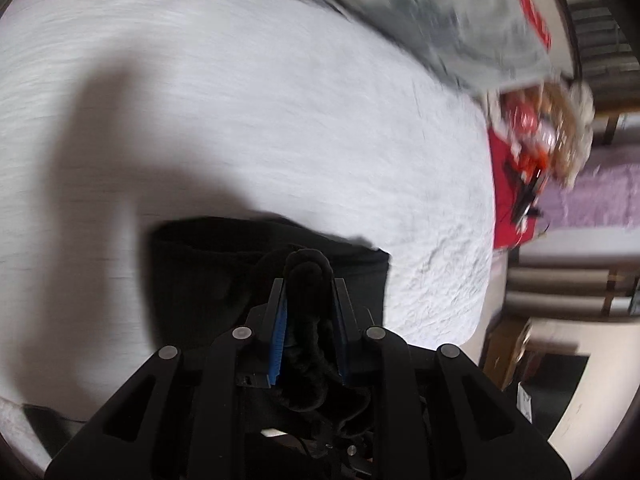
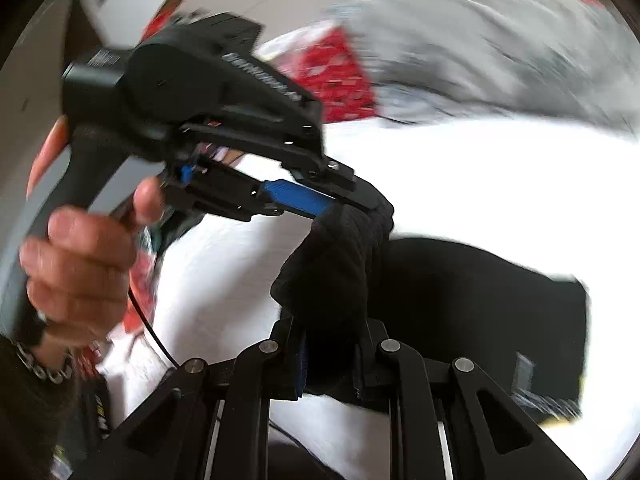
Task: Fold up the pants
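Note:
The black pants (image 1: pixel 208 264) lie in a folded block on the white bedcover (image 1: pixel 280 120). My left gripper (image 1: pixel 307 280) is shut on a bunched edge of the pants, lifted above the rest. In the right wrist view the pants (image 2: pixel 480 312) spread to the right, and my right gripper (image 2: pixel 332 328) is shut on the same raised black strip. The left gripper (image 2: pixel 360 204) also shows there, held in a hand, its blue-padded fingers clamped on the top of that strip.
A grey garment (image 1: pixel 460 20) lies at the far side of the bed, also in the right wrist view (image 2: pixel 500 52). Red patterned cloth (image 2: pixel 340 76) lies beside it. The bed's edge (image 1: pixel 490 200) drops off at right, with furniture and floor beyond.

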Demonstrator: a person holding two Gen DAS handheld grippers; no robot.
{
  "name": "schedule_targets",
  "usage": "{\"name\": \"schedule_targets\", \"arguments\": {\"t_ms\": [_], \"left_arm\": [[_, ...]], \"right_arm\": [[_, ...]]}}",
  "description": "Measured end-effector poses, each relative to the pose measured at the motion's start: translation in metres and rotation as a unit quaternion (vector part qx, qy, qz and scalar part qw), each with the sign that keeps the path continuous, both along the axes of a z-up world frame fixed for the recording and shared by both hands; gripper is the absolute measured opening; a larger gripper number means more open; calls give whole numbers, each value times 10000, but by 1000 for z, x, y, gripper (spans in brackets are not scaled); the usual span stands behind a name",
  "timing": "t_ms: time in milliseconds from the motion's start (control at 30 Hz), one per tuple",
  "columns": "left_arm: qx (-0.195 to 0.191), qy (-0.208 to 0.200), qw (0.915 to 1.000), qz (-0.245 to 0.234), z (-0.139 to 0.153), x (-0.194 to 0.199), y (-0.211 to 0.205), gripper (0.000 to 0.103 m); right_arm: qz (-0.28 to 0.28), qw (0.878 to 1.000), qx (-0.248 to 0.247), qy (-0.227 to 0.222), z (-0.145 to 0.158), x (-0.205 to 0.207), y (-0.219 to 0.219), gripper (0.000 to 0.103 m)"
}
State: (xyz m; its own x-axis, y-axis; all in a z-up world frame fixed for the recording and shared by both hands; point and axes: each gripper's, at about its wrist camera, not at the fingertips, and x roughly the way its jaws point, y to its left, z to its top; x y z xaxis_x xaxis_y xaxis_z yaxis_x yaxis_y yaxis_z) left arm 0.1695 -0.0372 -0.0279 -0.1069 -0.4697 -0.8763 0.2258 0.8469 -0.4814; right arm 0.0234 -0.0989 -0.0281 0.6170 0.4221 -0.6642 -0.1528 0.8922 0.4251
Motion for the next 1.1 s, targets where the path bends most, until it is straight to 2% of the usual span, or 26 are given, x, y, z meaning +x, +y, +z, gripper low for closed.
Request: {"name": "schedule_targets", "arguments": {"t_ms": [133, 233, 300, 400, 433, 500, 567, 633, 667, 800, 833, 900, 1000, 1100], "left_arm": [[442, -19, 9986, -279, -23, -16, -59, 19], [650, -156, 9971, -360, -19, -22, -75, 20], [627, -185, 9970, -413, -10, -25, -72, 20], [298, -224, 9991, -208, 13, -27, -53, 20], [-17, -304, 9995, -27, 26, -28, -35, 25], [-419, -468, 9977, 264, 39, -29, -5, 42], [-593, -776, 9928, 689, 48, -35, 31, 68], [-525, -983, 9878, 1084, 41, -40, 60, 71], [-517, -929, 9870, 1208, 34, -40, 69, 71], [-602, -289, 9850, 1589, -16, -39, 84, 71], [-593, -233, 9849, 1610, -21, -39, 82, 71], [-569, -246, 9845, 1639, -30, -38, 74, 71], [-227, -494, 9850, 1640, -34, -29, 62, 71], [-167, -419, 9853, 1646, -42, -27, 57, 71]], "right_arm": [[-632, 9957, 456, 505, -26, -13, -73, 17], [-925, 9862, 898, 1043, -50, -13, -112, 25], [-1110, 9792, 1117, 1282, -63, -17, -132, 27], [-925, 9796, 1167, 1353, -64, -18, -144, 27], [-848, 9805, 1186, 1318, -62, -20, -147, 27], [-763, 9830, 1221, 1136, -53, -24, -156, 28], [-834, 9850, 1288, 786, -38, -28, -166, 38], [-862, 9851, 1372, 570, -25, -20, -174, 57], [-814, 9854, 1401, 528, -22, -5, -176, 60], [-479, 9868, 1369, 718, -25, 27, -156, 60], [-470, 9871, 1330, 755, -28, 32, -150, 60], [-429, 9860, 1401, 801, -33, 39, -145, 60], [-548, 9813, 1612, 898, -43, 44, -148, 60], [-581, 9767, 1696, 1183, -55, 50, -154, 60]]}}
